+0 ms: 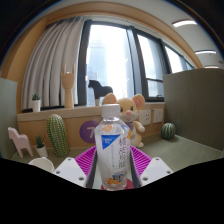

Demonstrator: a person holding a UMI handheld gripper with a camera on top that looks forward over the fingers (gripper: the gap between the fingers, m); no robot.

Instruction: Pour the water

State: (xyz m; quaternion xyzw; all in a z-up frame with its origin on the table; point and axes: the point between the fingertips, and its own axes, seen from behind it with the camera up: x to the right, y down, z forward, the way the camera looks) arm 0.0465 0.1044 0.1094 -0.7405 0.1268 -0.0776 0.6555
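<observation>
At about nine o'clock from the bottle we see a small pink chair (20,141) on the shelf, with a little potted plant (36,102) above it on the windowsill at ten o'clock. Next comes a tall green cactus ornament (58,136), and a small pot (41,149) sits low between the chair and the cactus. Grey curtains (50,62) hang at eleven o'clock, beside the big window (112,60). On the sill near the curtain stands a pale giraffe-like figure (68,84), and a dark animal figure (99,91) stands just past it, close to twelve o'clock.

In the middle we hold the water bottle (114,152), upright, clear, with a white cap and a blue-and-white label. Our gripper (113,172) is closed on it: both white fingers (72,168) press against its lower sides, one at each flank. The bottle is lifted, its base hidden between the fingers.

Directly behind the bottle, at twelve to one o'clock, sits a plush mouse (128,112) with pink ears. At three o'clock a small round green cactus (168,131) rests on the ledge, and ceiling lights (185,23) show at two o'clock above it.
</observation>
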